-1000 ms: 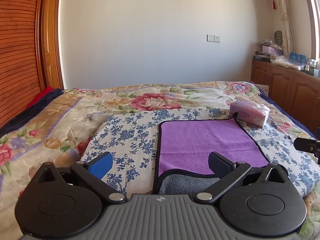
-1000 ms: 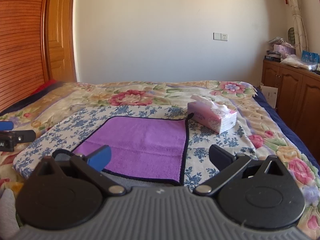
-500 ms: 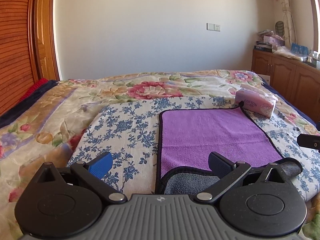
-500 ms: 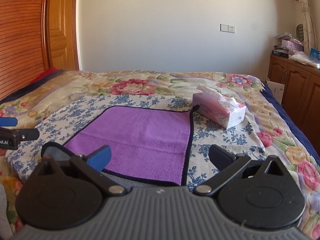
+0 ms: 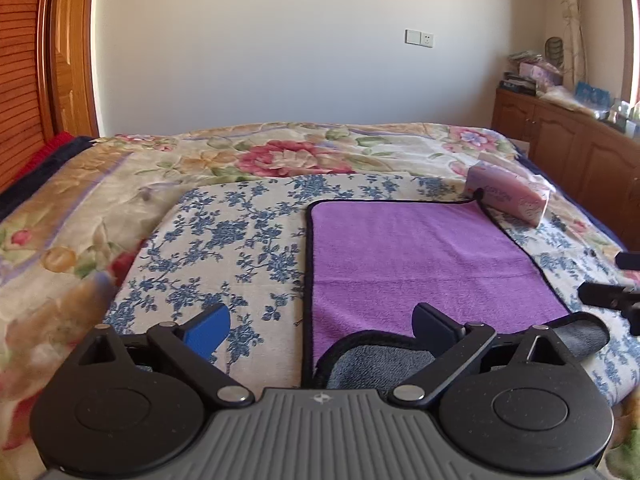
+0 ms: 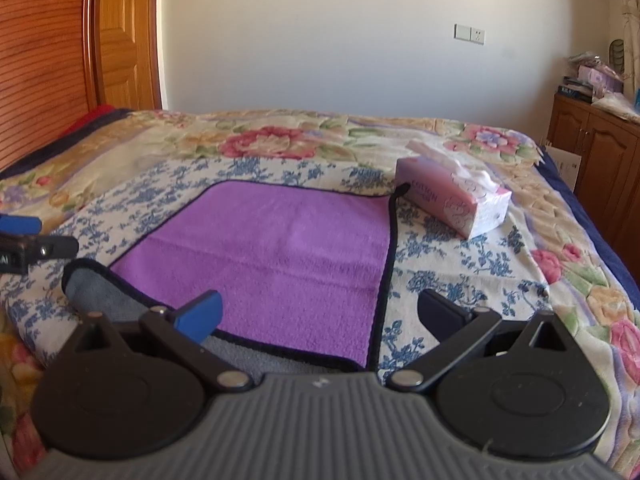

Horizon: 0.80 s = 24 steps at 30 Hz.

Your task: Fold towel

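The purple towel (image 5: 416, 264) lies flat on the bed (image 5: 120, 200), running toward 12 o'clock. Left tongs (image 5: 320, 322) and right tongs (image 6: 320, 312) stand wide open, empty, above its near corners, about equally near.

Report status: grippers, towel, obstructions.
Left gripper and right gripper open, empty. Purple towel flat, near edge curled. Tissue box beside far corner.
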Each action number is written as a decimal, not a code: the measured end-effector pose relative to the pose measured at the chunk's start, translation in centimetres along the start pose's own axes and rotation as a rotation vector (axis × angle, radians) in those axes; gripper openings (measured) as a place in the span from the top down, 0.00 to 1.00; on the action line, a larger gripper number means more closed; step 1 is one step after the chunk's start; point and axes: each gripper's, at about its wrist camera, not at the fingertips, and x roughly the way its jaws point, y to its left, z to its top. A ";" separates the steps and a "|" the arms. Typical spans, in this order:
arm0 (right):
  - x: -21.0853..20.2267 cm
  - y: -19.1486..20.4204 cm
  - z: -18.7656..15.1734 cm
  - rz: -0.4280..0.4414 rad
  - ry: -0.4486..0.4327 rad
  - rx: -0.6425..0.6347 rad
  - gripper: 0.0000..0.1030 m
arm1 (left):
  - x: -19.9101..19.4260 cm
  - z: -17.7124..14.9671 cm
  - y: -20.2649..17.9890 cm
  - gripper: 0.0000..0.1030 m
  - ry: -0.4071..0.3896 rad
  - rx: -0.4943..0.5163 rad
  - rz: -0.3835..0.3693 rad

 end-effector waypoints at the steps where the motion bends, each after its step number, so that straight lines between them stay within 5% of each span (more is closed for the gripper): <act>1: 0.2 0.0 0.0 -0.001 0.008 -0.002 0.00 | 0.0 0.1 0.0 0.04 -0.001 0.001 -0.003; 10: 2.0 -0.1 -0.4 0.002 0.086 -0.003 0.00 | 1.3 0.1 0.3 0.14 0.031 0.010 -0.023; 24: 3.3 -1.6 -1.2 0.071 0.231 0.084 0.13 | 3.9 -1.2 0.6 0.48 0.165 0.014 -0.084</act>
